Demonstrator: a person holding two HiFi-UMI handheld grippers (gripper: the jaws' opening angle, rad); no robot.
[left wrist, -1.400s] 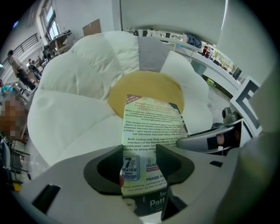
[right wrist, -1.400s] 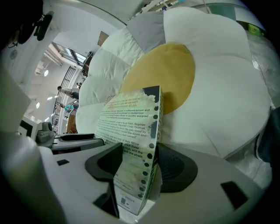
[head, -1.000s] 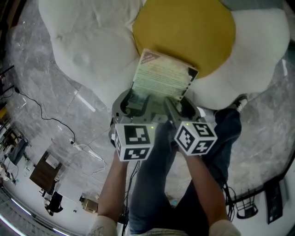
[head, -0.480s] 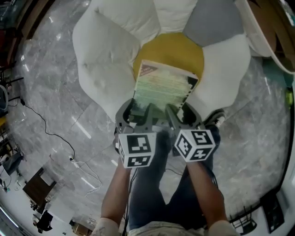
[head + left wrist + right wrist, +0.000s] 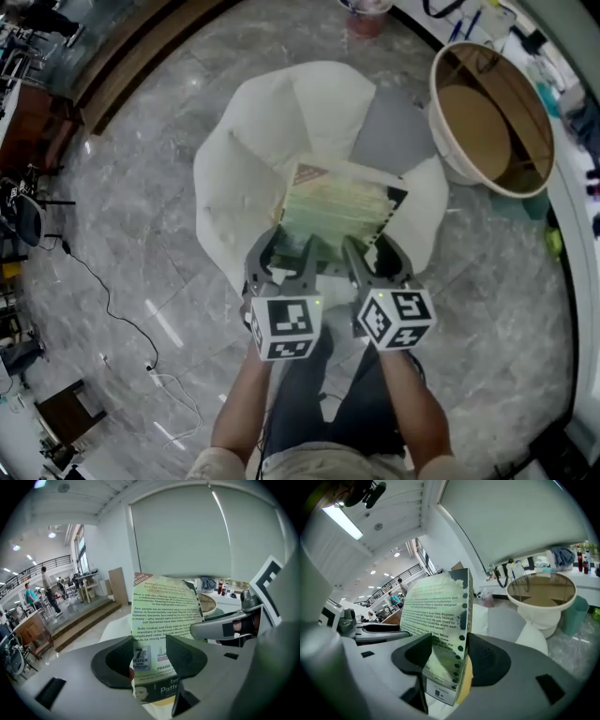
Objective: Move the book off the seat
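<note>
The book (image 5: 333,211), a pale green paperback with its back cover up, hangs above the white flower-shaped seat (image 5: 239,173) and hides the seat's middle. My left gripper (image 5: 281,255) is shut on the book's near left corner. My right gripper (image 5: 378,253) is shut on its near right edge. In the left gripper view the book (image 5: 164,620) stands with its printed cover towards the camera, between the jaws of that gripper (image 5: 149,656). In the right gripper view the book (image 5: 436,620) shows nearly edge-on, pinched across its thickness by the right gripper (image 5: 447,656).
A round white tub-like table (image 5: 487,122) with a brown inside stands at the right of the seat, also seen in the right gripper view (image 5: 539,590). A wooden step (image 5: 131,66) runs at upper left. A cable (image 5: 103,291) lies on the marble floor. My legs (image 5: 309,394) are below.
The head view has risen far from the seat, which now looks small. The book has come up with both grippers, and the seat's yellow middle no longer shows.
</note>
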